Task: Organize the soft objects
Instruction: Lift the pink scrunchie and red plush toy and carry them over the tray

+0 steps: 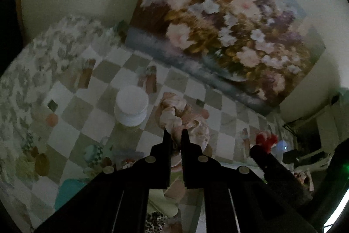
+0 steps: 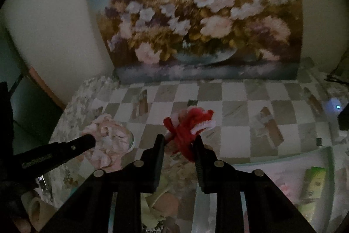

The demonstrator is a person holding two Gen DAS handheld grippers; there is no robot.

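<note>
My left gripper [image 1: 176, 138] is shut on a pale pink satin scrunchie [image 1: 185, 115], which bunches up past the fingertips above the checked tablecloth [image 1: 91, 121]. In the right wrist view that scrunchie [image 2: 111, 141] hangs at the tip of the left gripper's black finger [image 2: 87, 141]. The right gripper [image 2: 179, 140] is shut on a red and white fuzzy scrunchie [image 2: 189, 123]. The left wrist view shows this red scrunchie [image 1: 265, 139] at the far right, on the right gripper's finger [image 1: 259, 152]. Both scrunchies are held clear of the table.
A jar with a white lid [image 1: 130, 106] stands left of the pink scrunchie. A large flower painting [image 2: 196, 21] leans on the wall behind the table. Pale yellow-green soft things [image 2: 152, 195] lie under the grippers. A green box [image 2: 314, 185] lies at the right, near a small lit device [image 2: 333, 106].
</note>
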